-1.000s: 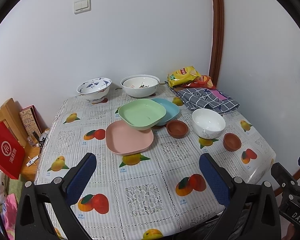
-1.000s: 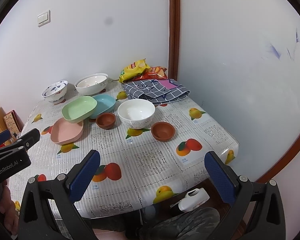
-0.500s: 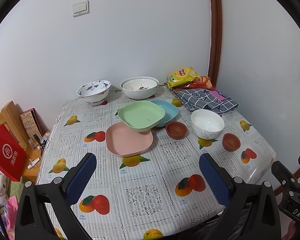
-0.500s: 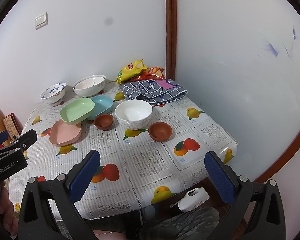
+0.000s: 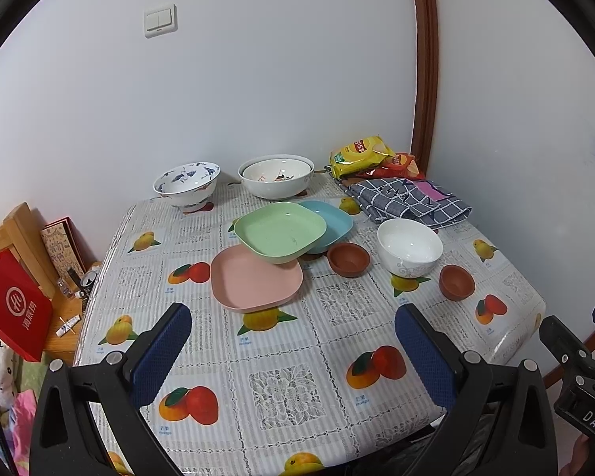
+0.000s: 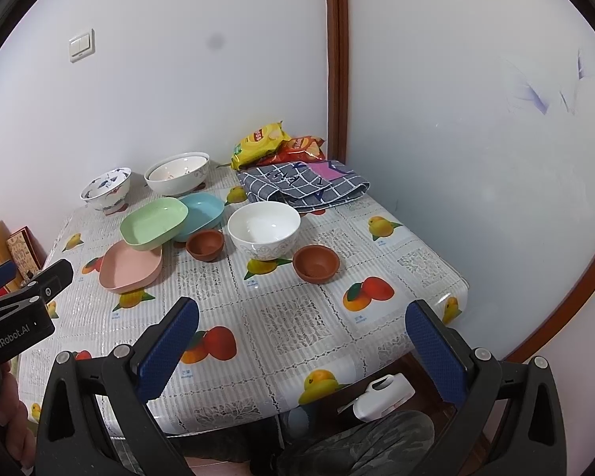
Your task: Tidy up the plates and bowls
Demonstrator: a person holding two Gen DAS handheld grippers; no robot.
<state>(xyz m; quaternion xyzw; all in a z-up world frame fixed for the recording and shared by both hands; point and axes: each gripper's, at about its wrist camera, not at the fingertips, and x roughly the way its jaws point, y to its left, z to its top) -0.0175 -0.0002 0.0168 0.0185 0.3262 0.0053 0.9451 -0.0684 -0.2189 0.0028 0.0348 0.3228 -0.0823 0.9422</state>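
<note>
Through my left wrist camera, my left gripper (image 5: 293,341) hangs with jaws wide apart, holding nothing, above the fruit-print table (image 5: 297,388). The green plate (image 5: 279,231) overlaps the pink plate (image 5: 254,277) nearer me.

Through my right wrist camera, my right gripper (image 6: 303,337) gapes likewise; the white bowl (image 6: 263,228) sits right of the green plate, white walls behind.

Pastel plates, fruit-print cloth
Pink plate (image 5: 256,281), green plate (image 5: 279,232), blue plate (image 5: 335,220); brown cups (image 5: 348,258); white bowl (image 5: 409,244); checked grey cloth (image 5: 408,200) at two o'clock.
</note>
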